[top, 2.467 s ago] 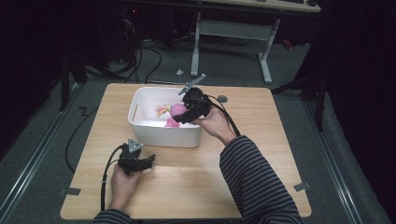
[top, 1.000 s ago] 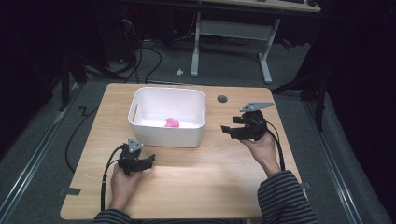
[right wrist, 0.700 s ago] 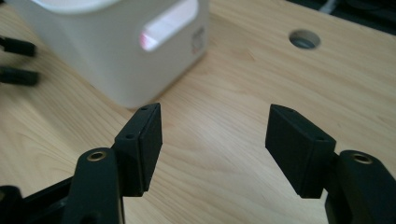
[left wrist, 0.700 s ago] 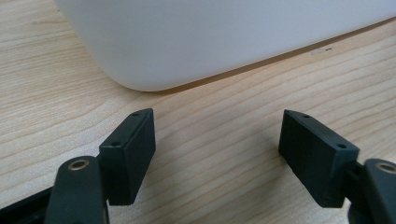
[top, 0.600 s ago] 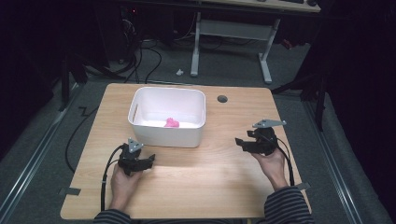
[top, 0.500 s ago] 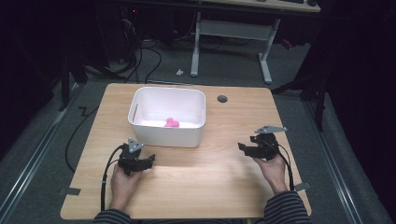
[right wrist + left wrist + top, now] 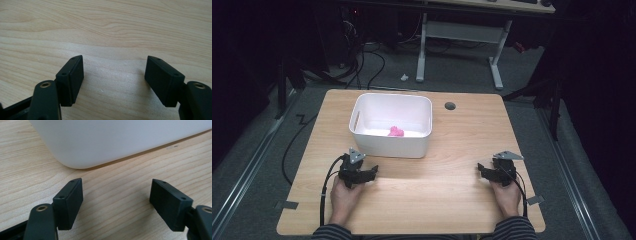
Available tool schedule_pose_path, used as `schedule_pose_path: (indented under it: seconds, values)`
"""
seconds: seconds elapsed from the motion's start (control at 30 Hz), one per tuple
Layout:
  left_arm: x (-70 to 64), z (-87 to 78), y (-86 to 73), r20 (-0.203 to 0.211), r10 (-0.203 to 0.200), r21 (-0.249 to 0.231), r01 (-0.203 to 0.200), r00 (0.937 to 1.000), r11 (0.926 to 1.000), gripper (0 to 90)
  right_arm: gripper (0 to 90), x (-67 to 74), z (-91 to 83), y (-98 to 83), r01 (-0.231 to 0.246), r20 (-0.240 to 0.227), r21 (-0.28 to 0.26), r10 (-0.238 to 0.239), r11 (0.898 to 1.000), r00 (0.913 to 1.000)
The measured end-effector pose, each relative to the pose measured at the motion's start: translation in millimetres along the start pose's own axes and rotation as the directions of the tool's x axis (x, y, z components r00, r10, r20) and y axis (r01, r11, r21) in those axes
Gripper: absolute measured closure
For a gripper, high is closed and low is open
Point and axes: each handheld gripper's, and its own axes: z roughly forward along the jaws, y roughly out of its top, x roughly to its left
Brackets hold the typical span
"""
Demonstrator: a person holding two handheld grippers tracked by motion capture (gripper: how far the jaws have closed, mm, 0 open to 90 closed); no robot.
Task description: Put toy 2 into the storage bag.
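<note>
Small bright-pink crumpled object [image 7: 395, 131], soft by the look of it though too small to tell, lying inside the white rectangular plastic bin [image 7: 362, 136] near its front wall. Well apart from both: left gripper [image 7: 371, 172] just before the bin, jaws wide and empty; right gripper [image 7: 482, 170] near the right edge of the light wooden table [image 7: 452, 200], jaws just opened, empty. Bare wood between the grippers.

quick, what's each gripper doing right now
left gripper: open, nothing between its jaws, by the white bin.
right gripper: jaws have just been opening, nothing between them, over bare table.
</note>
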Motion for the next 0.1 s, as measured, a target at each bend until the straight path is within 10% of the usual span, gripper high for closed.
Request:
schedule_pose_path:
  seconds: [0.1]
  values:
    - [-0.1, 0.1, 0.0, 0.0, -0.002, -0.001, 0.002, 1.0, 1.0, 26.9, 30.3, 0.0, 0.0, 0.0, 0.002, -0.002, 0.002, -0.002, 1.0, 1.0]
